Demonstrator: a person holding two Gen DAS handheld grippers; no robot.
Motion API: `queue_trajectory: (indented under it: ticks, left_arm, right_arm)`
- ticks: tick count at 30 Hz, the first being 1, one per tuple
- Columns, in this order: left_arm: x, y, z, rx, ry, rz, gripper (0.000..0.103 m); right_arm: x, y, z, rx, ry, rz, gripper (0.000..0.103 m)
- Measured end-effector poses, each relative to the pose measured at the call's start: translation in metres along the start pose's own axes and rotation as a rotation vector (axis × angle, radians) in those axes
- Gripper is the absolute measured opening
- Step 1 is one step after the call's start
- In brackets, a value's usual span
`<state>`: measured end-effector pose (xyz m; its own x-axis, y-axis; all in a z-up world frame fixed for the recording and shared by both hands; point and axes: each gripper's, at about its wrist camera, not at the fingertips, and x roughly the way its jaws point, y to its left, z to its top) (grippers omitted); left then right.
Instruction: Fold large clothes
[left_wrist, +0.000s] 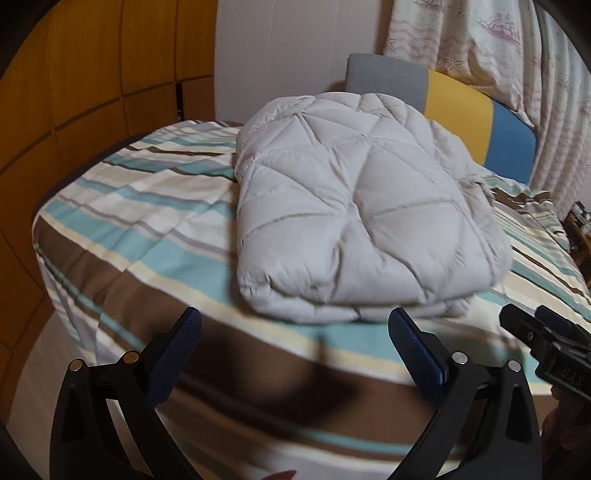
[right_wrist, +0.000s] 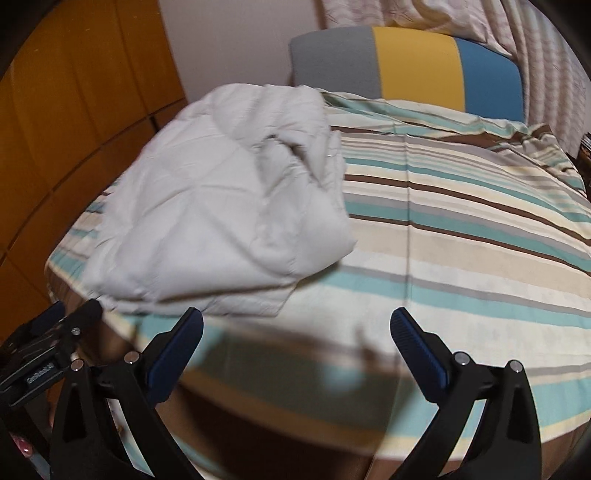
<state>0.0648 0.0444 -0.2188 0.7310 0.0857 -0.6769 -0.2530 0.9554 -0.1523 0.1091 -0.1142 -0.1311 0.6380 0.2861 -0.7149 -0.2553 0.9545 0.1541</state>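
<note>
Jacket (left_wrist: 362, 218), pale and quilted, is seen folded into a bundle on the striped bedspread (left_wrist: 122, 206), straight ahead of the left gripper (left_wrist: 295, 339) and ahead-left of the right gripper (right_wrist: 295, 339). Both are held wide apart, empty; the left is judged nearer.

A bed (left_wrist: 129, 221) fills the middle of both views, covered with a striped cover (right_wrist: 461, 236) in teal, brown, cream and grey bands. At its far end, upper right of the frame, stands a headboard (left_wrist: 461, 107) in grey, yellow and blue panels. Above and to the right of it hangs a pale curtain (left_wrist: 498, 40) printed with ships and starfish. Along the left of the frame runs an orange-brown wooden wardrobe (right_wrist: 85, 96), beside a plain white wall (left_wrist: 277, 55).
</note>
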Motion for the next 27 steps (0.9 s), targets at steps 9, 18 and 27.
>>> queue_trajectory:
  ticks: [9,18,27]
  left_arm:
    - [-0.061,-0.005,-0.009,0.030,-0.136,0.052,0.100]
    - [-0.102,-0.007,-0.017,0.038,-0.206,0.053,0.100]
    - [-0.108,-0.006,-0.024,0.027,-0.197,0.048,0.100]
  right_arm:
    - [-0.056,0.019,-0.013,-0.059,-0.086,0.035,0.101]
    - [-0.101,0.034,-0.023,-0.102,-0.161,0.042,0.101]
    - [-0.112,0.037,-0.025,-0.118,-0.186,0.024,0.101]
